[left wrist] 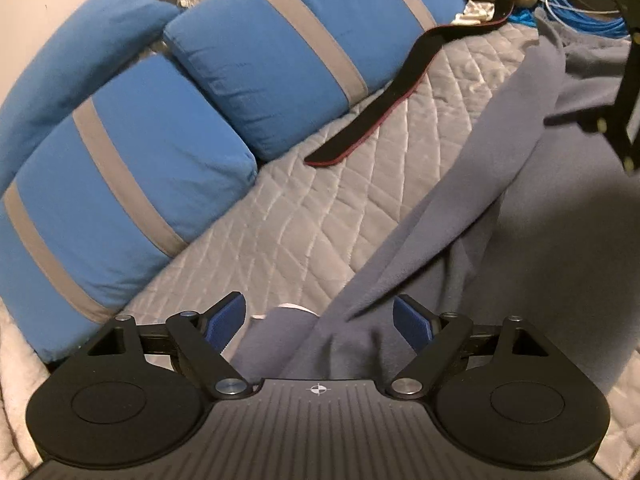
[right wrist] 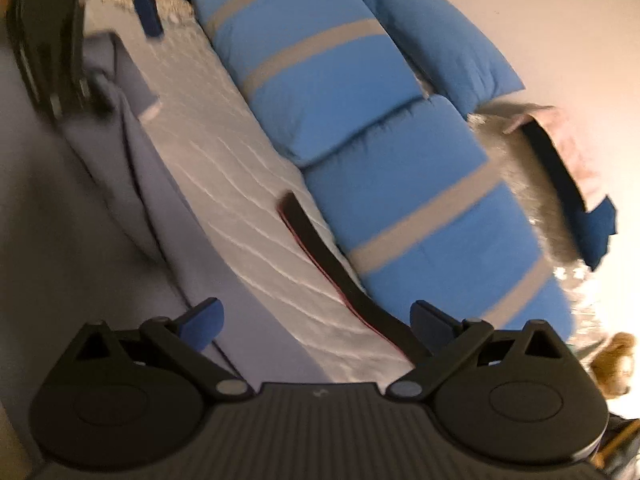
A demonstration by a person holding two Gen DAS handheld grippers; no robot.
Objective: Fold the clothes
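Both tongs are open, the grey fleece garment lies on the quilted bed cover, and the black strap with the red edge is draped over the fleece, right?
Not quite: the left wrist view shows the black strap lying on the quilted bed cover, beside the blue pillows, apart from the grey fleece garment. The rest holds.

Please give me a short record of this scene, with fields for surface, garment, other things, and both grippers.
surface: quilted grey bed cover
garment: grey-blue fleece garment, spread over the cover, partly creased
other things: blue pillows with grey stripes along the far edge; black strap with red edge lying beside them
left gripper: open, garment cloth between its fingers
right gripper: open, holds nothing, over the garment's edge and the strap
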